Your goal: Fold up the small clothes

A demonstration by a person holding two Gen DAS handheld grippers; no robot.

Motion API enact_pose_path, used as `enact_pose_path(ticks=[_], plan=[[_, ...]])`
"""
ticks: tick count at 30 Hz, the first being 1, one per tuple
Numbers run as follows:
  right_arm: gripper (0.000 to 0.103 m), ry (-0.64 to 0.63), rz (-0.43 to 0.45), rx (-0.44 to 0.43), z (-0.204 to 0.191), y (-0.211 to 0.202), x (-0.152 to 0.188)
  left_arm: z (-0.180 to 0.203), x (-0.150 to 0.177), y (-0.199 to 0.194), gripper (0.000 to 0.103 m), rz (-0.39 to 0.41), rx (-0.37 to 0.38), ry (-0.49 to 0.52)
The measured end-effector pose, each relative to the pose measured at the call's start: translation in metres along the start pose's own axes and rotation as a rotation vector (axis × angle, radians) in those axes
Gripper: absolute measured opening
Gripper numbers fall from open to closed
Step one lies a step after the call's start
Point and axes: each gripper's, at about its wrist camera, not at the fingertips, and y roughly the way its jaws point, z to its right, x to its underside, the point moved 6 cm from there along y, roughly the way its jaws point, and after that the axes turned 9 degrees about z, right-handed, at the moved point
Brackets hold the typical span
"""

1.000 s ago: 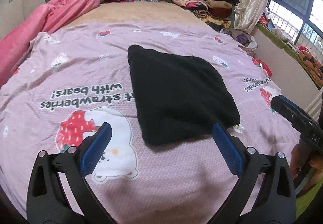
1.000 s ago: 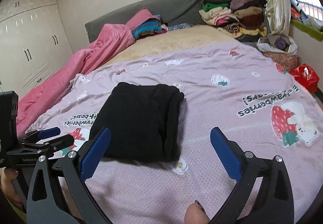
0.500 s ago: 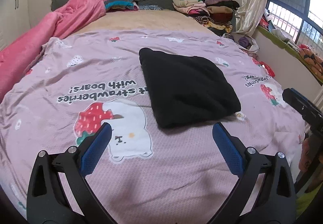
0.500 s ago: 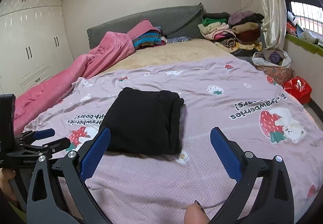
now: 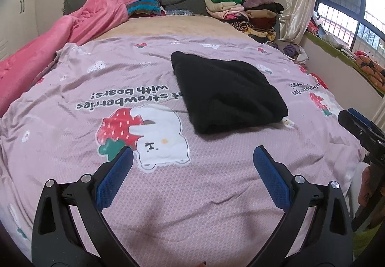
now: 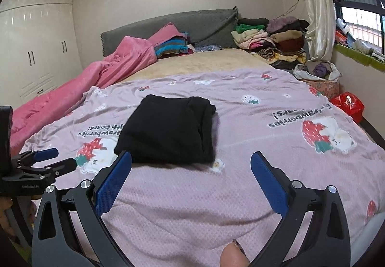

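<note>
1. Bed (image 6: 192, 67): fills most of both views; grey headboard cover (image 6: 168, 26) at the far end, tan mattress surface exposed ahead of it.
2. Pink-lilac bedspread (image 5: 192, 194) printed with strawberries and bears, spread flat over the near part of the bed; text print reads upside-down from the cameras.
3. Pink blanket (image 5: 60, 35): bunched along the left edge of the bed, running up to the headboard.
4. Stack of folded clothes (image 6: 269, 38): far right corner of the bed, next to the cream curtain (image 6: 315, 2).
5. Black garment (image 5: 226, 91): folded into a compact rectangle, lying flat near the middle of the bedspread, touching neither gripper. In the right wrist view (image 6: 168, 129) the layered fold edges face right.
6. Left gripper (image 5: 192, 166): jaws spread wide, nothing between them, held above the bedspread short of the garment.
7. Right gripper (image 6: 191, 170): jaws likewise spread wide and empty, near the garment's front edge.
8. Fingertip (image 6: 234, 255) visible at the bottom edge of the right wrist view.
</note>
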Motion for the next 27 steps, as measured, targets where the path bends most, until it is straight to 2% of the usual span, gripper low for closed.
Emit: enact_pose_path(ticks=[10,17,27], plan=[[0.099,0.004,0.01,0.049,0.001,-0.007,0.031,-0.005,0.029,0.004,0.093,-0.01,-0.005,0.001],[0.099,0.016,-0.061,0.073,0.0,0.004,0.057,-0.015,0.042,0.009,0.093,-0.026,-0.005,-0.031],[0.099,0.023,-0.072,0.075,-0.002,0.005,0.059,-0.017,0.043,0.01,0.093,-0.028,-0.013,-0.022]])
